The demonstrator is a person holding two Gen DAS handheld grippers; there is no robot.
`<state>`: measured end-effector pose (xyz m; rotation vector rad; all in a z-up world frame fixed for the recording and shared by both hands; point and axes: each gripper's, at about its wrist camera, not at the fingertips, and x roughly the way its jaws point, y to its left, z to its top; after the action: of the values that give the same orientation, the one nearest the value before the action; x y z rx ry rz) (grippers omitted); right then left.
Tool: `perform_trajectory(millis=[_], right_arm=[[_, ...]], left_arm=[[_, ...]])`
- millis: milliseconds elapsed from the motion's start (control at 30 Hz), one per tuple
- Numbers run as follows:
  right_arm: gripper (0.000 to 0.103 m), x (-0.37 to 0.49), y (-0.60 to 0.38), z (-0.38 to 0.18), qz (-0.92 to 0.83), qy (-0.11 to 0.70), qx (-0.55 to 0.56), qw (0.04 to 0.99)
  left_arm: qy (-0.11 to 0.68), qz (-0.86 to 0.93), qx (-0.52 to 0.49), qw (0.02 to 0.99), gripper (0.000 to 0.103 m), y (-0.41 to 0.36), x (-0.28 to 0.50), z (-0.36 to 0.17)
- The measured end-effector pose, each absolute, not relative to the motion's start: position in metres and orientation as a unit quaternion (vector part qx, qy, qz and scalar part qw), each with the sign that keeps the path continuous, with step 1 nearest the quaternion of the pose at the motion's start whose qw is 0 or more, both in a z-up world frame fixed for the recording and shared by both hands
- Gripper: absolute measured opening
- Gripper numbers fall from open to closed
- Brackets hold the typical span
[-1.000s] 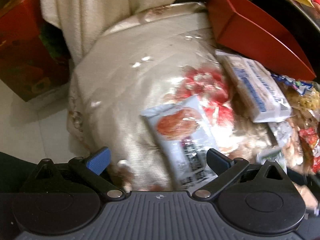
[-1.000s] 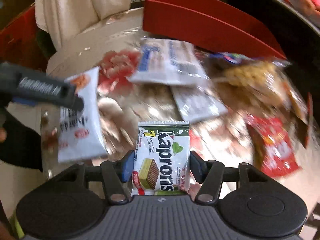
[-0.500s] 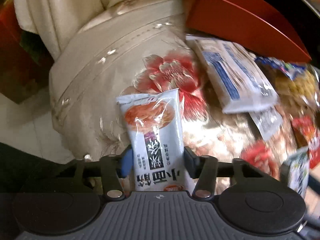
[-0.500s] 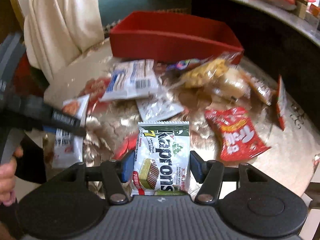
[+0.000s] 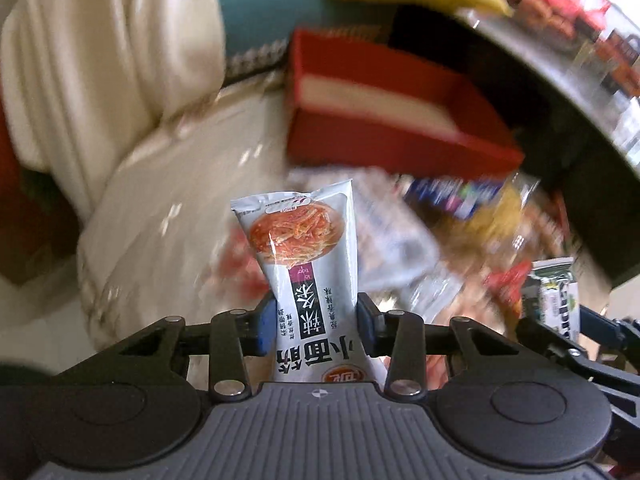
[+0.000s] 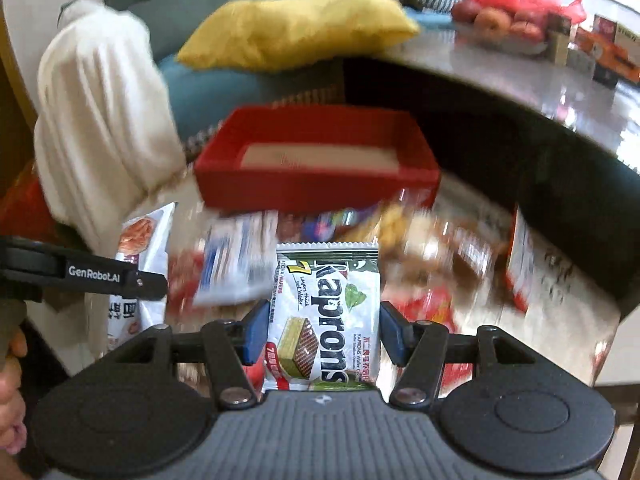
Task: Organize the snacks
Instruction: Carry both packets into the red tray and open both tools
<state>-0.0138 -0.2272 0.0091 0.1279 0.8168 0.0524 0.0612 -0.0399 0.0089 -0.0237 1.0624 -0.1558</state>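
My left gripper (image 5: 316, 326) is shut on a white noodle-snack packet (image 5: 306, 248) with an orange picture, lifted above the cloth. My right gripper (image 6: 323, 330) is shut on a green-and-white Kaprons wafer packet (image 6: 326, 312), also off the table. The red box (image 6: 316, 168) stands open and empty at the back; it also shows in the left wrist view as the red box (image 5: 396, 120). In the right wrist view the left gripper's arm (image 6: 100, 276) and its packet (image 6: 140, 248) appear at the left. Several loose snack packets (image 6: 236, 260) lie blurred on the satin cloth below.
A cream towel (image 6: 96, 120) hangs at the left, a yellow cushion (image 6: 296, 28) on a teal sofa behind the box. A dark glossy table (image 6: 560, 92) with fruit and boxes curves along the right. A person's hand (image 6: 10, 384) shows at the left edge.
The left gripper shut on the white packet and lifted it off the cloth. Both grippers rose and tilted up, bringing the red box's inside into view. The right one kept its wafer packet.
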Motion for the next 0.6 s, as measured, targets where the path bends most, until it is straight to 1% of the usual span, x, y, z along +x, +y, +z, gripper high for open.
perform_trajectory(millis=[167,300,467,600], right_arm=[[0.054,0.027,-0.244,0.021,0.013,0.379,0.081,0.922],[0.054,0.062,-0.255,0.034,0.003,0.359,0.079,0.93],[0.054,0.107,-0.264,0.042,-0.006,0.349,0.084,0.933],[0.054,0.14,-0.269,0.043,-0.01,0.346,0.084,0.934]], left_arm=[[0.472,-0.096,-0.012,0.876,0.049,-0.071,0.094,0.035],[0.457,-0.107,-0.015,0.883,0.049,-0.093,0.124,0.043],[0.443,-0.108,-0.015,0.89,0.049,-0.11,0.16,0.049],[0.442,-0.095,-0.01,0.892,0.049,-0.118,0.187,0.041]])
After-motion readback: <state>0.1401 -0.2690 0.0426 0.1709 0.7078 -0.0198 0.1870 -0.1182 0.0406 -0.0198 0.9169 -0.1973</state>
